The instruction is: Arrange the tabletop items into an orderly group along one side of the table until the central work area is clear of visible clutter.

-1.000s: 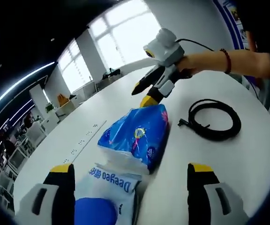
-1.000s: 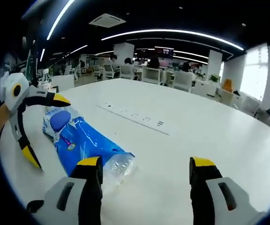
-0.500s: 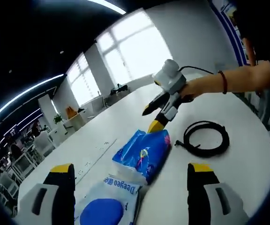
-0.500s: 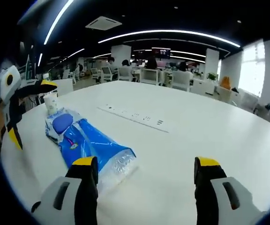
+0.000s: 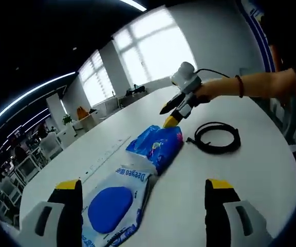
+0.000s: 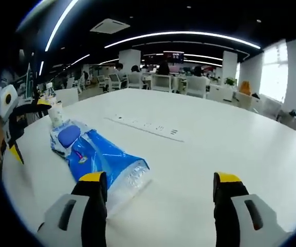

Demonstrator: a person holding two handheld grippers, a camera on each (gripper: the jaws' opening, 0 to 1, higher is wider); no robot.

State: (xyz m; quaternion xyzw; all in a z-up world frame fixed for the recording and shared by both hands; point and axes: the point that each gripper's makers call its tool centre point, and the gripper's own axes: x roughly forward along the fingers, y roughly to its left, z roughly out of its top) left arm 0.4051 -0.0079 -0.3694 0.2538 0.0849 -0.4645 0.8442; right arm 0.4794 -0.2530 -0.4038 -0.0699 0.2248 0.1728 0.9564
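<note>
A blue and white wet-wipes pack (image 5: 137, 170) with a blue oval lid lies flat on the white table (image 5: 251, 175). It stretches away from my left gripper (image 5: 144, 185), which is open above the pack's lid end. A black coiled cable (image 5: 215, 137) lies to the right of the pack. My right gripper (image 5: 167, 116), held by a hand, hovers open at the pack's far end. In the right gripper view the pack (image 6: 96, 157) lies left of my open right gripper (image 6: 158, 180), its clear end beside the left finger. The left gripper (image 6: 27, 128) stands open beyond it.
A small white cup-like object (image 6: 55, 116) stands by the pack's lid end. A row of sockets (image 6: 143, 126) runs across the table's middle. Office desks, chairs and people sit beyond the far edge. Bare white tabletop (image 6: 230, 139) spreads to the right.
Both grippers have drawn back from the wipes pack, so it looks smaller and farther away. The pack and the cable have not moved. Both grippers stay open.
</note>
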